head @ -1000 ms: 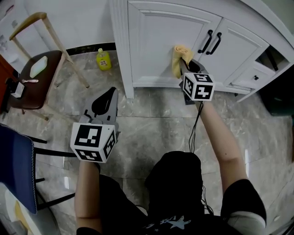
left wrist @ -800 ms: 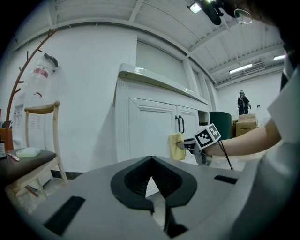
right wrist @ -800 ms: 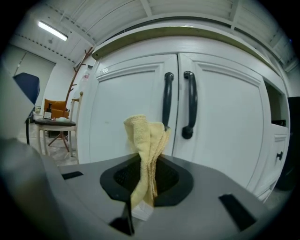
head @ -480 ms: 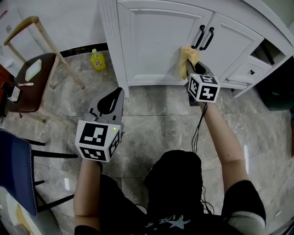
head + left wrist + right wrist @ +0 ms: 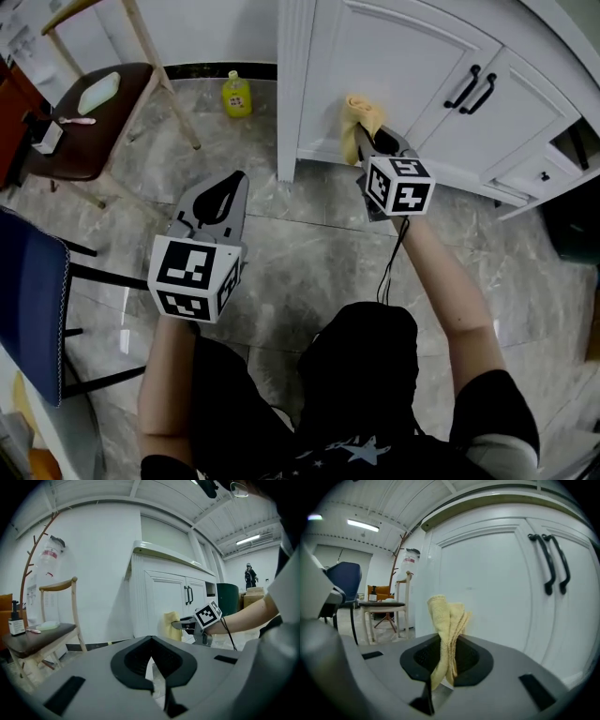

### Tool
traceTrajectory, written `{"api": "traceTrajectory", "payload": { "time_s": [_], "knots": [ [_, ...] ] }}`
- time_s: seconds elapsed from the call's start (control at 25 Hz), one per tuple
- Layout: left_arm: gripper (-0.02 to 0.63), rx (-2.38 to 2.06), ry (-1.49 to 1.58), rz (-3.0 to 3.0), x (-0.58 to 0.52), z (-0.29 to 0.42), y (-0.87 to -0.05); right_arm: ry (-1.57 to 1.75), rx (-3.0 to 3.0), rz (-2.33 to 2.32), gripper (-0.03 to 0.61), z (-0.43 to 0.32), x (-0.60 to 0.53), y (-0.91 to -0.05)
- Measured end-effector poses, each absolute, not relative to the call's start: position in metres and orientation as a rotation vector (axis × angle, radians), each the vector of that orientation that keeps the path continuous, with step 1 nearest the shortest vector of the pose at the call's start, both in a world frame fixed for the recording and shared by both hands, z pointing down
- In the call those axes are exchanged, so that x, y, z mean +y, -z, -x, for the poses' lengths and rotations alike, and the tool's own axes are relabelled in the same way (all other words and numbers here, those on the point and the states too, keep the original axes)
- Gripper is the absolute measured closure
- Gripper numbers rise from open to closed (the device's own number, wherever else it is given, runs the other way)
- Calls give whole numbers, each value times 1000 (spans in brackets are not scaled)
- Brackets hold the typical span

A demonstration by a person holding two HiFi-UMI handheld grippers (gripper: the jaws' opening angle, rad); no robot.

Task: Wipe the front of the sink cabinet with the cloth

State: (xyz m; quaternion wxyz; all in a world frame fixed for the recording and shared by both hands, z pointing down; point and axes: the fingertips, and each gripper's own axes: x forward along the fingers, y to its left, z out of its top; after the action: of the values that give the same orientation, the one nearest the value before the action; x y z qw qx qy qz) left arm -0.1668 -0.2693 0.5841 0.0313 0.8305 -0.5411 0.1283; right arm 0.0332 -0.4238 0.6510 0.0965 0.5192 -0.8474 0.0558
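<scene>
Right gripper (image 5: 376, 150), jaws clamped tight on a folded yellow cloth (image 5: 357, 114), holds the bunched end that stands up ahead of its tips against the lower part of a white door on the sink cabinet (image 5: 398, 56). Half a second earlier the cloth sat close below the pair of black handles (image 5: 473, 89). Now those handles lie well off to the gripper's right, and the cabinet's corner post is near on its left. This points to a sideways stroke along the door's lower edge, with wiping under way. The upper panel, the second door and the drawer fronts further right probably remain to be covered. Left gripper (image 5: 223, 192), jaws drawn together on nothing, hangs idle over the floor behind and to the left, posed much as before
</scene>
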Motion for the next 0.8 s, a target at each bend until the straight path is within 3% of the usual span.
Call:
{"api": "traceTrajectory", "payload": {
  "time_s": [0.4,0.8],
  "knots": [
    [598,-1839,-420,-2371,-249,252,-599,-163,-2561,-1425,515,55,-445,-690],
    [598,-1771,-407,-2423,-264,226,-604,-185,-2486,-1559,515,3,-443,-700]
  ]
}}
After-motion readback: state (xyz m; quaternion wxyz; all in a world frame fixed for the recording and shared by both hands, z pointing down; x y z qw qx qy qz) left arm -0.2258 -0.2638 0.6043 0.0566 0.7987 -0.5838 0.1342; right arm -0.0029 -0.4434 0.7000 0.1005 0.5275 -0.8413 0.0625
